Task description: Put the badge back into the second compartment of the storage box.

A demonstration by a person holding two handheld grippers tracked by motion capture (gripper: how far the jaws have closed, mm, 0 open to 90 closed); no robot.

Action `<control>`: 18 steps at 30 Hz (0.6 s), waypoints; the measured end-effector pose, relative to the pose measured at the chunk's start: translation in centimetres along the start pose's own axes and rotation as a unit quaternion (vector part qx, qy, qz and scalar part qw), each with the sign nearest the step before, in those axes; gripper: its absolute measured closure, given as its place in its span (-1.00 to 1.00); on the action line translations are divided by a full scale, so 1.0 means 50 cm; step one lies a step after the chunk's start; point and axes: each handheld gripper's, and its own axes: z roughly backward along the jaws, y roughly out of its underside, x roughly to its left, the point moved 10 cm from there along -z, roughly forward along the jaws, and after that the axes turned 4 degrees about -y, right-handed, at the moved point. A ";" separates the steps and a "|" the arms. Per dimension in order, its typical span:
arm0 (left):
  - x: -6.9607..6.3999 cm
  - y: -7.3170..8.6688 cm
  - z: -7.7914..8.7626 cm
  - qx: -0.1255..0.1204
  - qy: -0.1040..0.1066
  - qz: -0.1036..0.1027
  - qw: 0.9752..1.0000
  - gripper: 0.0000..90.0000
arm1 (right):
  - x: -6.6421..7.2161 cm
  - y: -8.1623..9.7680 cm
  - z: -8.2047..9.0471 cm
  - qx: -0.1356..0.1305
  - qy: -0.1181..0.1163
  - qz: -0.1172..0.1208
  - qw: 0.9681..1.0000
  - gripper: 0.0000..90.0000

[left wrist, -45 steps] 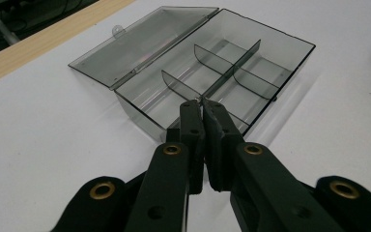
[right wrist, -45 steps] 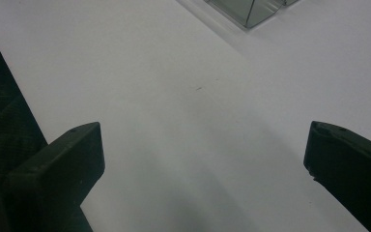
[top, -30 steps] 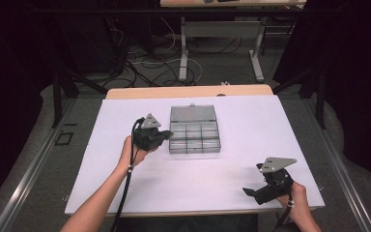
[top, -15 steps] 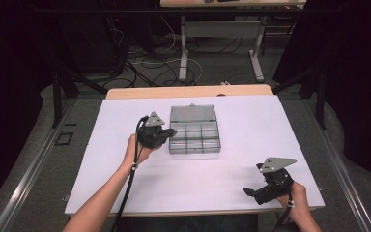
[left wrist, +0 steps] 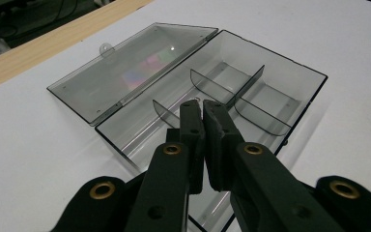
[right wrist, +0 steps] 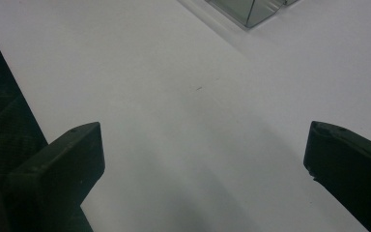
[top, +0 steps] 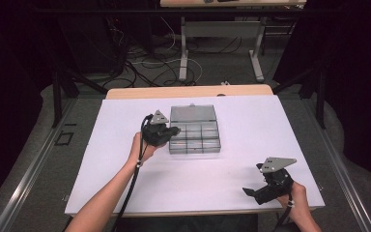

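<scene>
I'm keeping my left hand-held gripper (left wrist: 204, 113) pinched closed on nothing, poking into the near-left cell of the clear compartment box (top: 194, 129) lying lid-open mid-desk (top: 125, 183), while my right hand-held gripper (top: 266, 186) is idling wide open, well apart near the desk's front-right corner.

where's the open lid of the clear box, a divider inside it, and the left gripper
open lid (left wrist: 125, 72), left gripper view, middle of the flat lid panel
divider (left wrist: 207, 87), left gripper view, curved wall between two compartments
left gripper (left wrist: 204, 112), left gripper view, between the tips of its nearly closed jaws
</scene>
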 end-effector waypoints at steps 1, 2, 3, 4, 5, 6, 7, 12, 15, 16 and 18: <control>-0.002 0.001 0.000 0.006 0.005 -0.002 1.000 0.95 | 0.000 0.000 0.000 0.000 0.000 0.000 1.000 -0.99; -0.001 -0.002 -0.004 -0.001 0.000 -0.001 1.000 0.95 | 0.000 0.000 0.000 0.000 0.000 0.000 1.000 -0.99; -0.003 -0.001 -0.005 0.002 0.004 0.000 1.000 0.95 | 0.000 0.000 0.000 0.000 0.000 0.000 1.000 -0.99; -0.001 -0.002 -0.007 0.001 0.000 -0.004 1.000 0.95 | 0.000 0.000 0.000 0.000 0.000 0.000 1.000 -0.99; -0.002 -0.002 -0.008 0.005 0.005 -0.004 1.000 0.95 | 0.000 0.000 0.000 0.000 0.000 0.000 1.000 -0.99; -0.003 -0.004 -0.012 0.000 0.001 -0.001 1.000 0.95 | 0.000 0.000 0.000 0.000 0.000 0.000 1.000 -0.99; -0.004 -0.003 -0.012 0.006 0.005 -0.003 1.000 0.95 | 0.000 0.000 0.000 0.000 0.000 0.000 1.000 -0.99; -0.004 -0.007 -0.024 0.001 0.002 -0.001 1.000 0.95 | 0.000 0.000 0.000 0.000 -0.001 0.000 1.000 -0.99; -0.003 -0.008 -0.029 0.001 0.000 -0.004 1.000 0.95 | 0.000 0.000 0.000 0.000 0.000 0.000 1.000 -0.99; -0.003 -0.009 -0.031 -0.001 -0.001 -0.001 1.000 0.95 | 0.000 0.000 0.000 0.001 -0.001 0.000 1.000 -0.99; -0.005 -0.008 -0.035 0.003 0.001 -0.001 1.000 0.95 | 0.001 0.001 0.000 0.001 -0.002 0.000 1.000 -0.99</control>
